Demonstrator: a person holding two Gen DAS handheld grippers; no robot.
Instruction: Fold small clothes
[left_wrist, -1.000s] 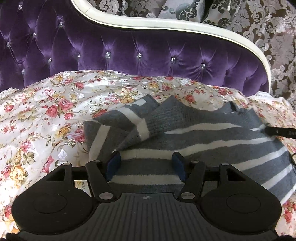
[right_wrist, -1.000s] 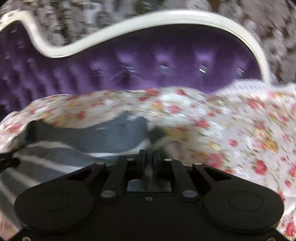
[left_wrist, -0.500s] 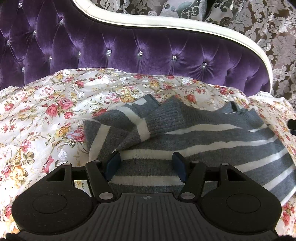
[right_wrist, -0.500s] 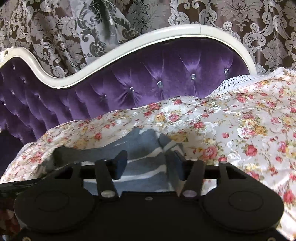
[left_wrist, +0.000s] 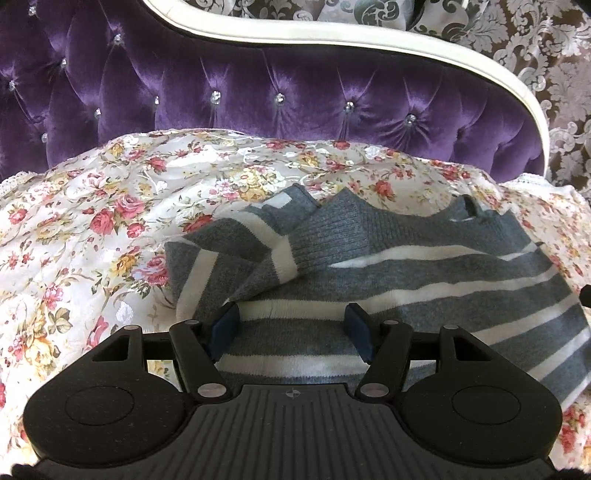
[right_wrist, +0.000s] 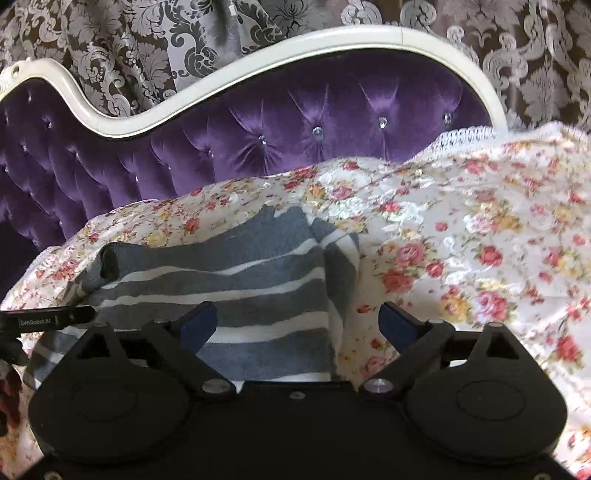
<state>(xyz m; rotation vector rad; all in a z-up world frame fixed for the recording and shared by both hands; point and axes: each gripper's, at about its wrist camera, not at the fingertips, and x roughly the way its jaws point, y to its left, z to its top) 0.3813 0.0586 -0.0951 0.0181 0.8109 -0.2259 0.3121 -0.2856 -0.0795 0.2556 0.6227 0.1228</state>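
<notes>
A small grey sweater with white stripes (left_wrist: 424, 273) lies on a floral cloth. Its left sleeve (left_wrist: 229, 254) is folded in over the body. My left gripper (left_wrist: 291, 328) is open, low over the sweater's near hem, holding nothing. In the right wrist view the sweater (right_wrist: 236, 291) lies left of centre, its right side (right_wrist: 340, 266) folded over. My right gripper (right_wrist: 299, 325) is wide open above the sweater's right edge, empty. The left gripper's finger (right_wrist: 51, 317) shows at the far left.
The floral cloth (left_wrist: 92, 236) covers the seat of a purple tufted sofa (left_wrist: 258, 96) with a white frame (right_wrist: 258, 55). Patterned curtains (right_wrist: 535, 55) hang behind. Bare floral cloth (right_wrist: 480, 258) stretches to the right of the sweater.
My right gripper has opened, released the sweater's right side, and drawn back. The left gripper has stayed open over the hem. The sweater's right part now lies folded.
</notes>
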